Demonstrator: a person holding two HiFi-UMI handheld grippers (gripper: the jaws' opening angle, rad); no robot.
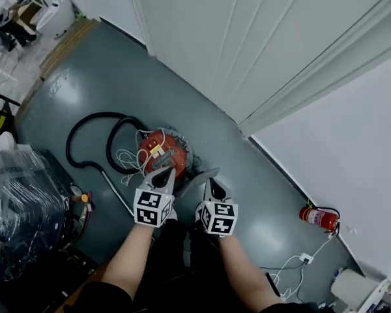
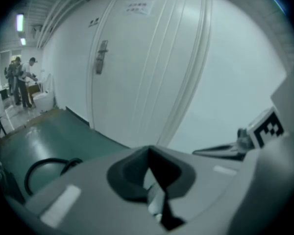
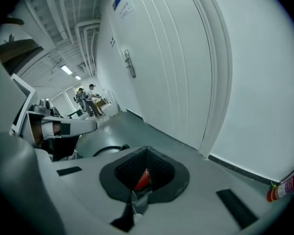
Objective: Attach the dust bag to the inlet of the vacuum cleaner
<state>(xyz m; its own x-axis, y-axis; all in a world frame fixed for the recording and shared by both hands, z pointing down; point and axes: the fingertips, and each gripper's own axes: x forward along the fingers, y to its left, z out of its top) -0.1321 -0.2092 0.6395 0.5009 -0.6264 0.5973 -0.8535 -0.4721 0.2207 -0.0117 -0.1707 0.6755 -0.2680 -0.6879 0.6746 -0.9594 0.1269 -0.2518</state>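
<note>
vacuum cleaner (image 1: 161,150) below left gripper (image 1: 163,170) & right gripper (image 1: 213,185), both closed

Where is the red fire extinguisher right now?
The fire extinguisher sits at the head view's lower right, on the grey floor against the white wall, just above a white plug.

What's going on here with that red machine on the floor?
A person stands over a red vacuum cleaner on the floor, a two-jaw gripper in each hand. The left gripper and right gripper hover above it, jaws shut, nothing visibly held. Its black hose lies looped alongside. A grey flat piece beside the vacuum may be the dust bag, though I can't be sure.
</note>
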